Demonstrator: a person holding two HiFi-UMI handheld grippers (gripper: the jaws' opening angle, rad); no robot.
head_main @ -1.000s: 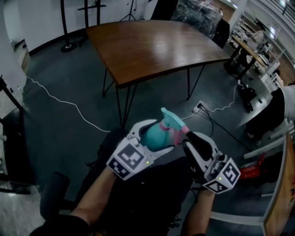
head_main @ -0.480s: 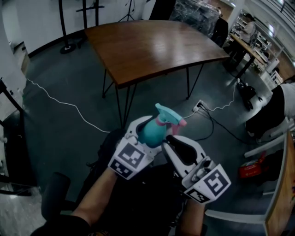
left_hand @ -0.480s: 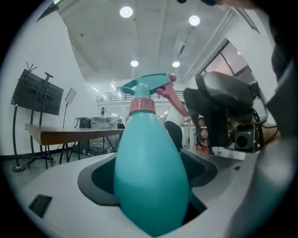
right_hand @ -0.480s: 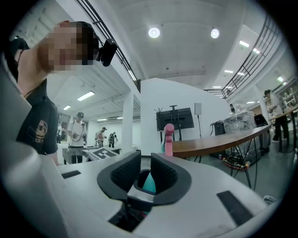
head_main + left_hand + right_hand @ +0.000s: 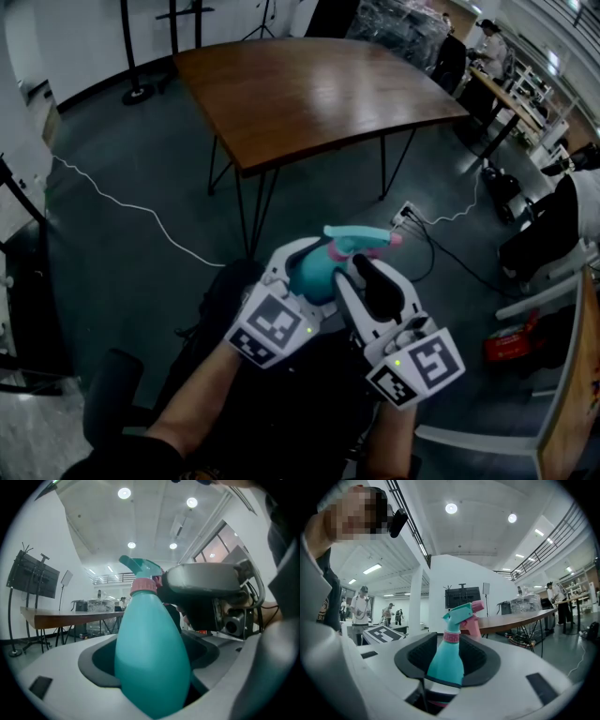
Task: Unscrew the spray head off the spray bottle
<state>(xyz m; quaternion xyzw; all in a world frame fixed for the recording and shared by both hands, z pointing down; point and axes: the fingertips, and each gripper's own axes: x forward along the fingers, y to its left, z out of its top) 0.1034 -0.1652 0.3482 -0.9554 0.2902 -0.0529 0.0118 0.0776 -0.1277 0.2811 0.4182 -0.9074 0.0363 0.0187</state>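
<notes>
A teal spray bottle [image 5: 314,274] with a pink collar stands upright between the jaws of my left gripper [image 5: 302,272], which is shut on its body [image 5: 150,658]. The teal spray head [image 5: 356,241] with its pink trigger points to the right. My right gripper [image 5: 364,274] is close against the bottle's right side, just under the head. In the right gripper view the bottle's neck [image 5: 446,660] rises between the dark pads with a gap on each side. The right jaws are opening. The spray head [image 5: 459,615] sits on the pink collar [image 5: 451,637].
A brown wooden table [image 5: 309,89] on thin black legs stands ahead. A white cable [image 5: 122,202] runs over the grey floor, and a power strip [image 5: 405,217] lies under the table's right side. A black chair [image 5: 112,398] is at the lower left. People [image 5: 361,606] stand far off.
My right gripper has swung in from the bottle's right to sit against it under the head. The spray head now points more level to the right. The left gripper barely moved.
</notes>
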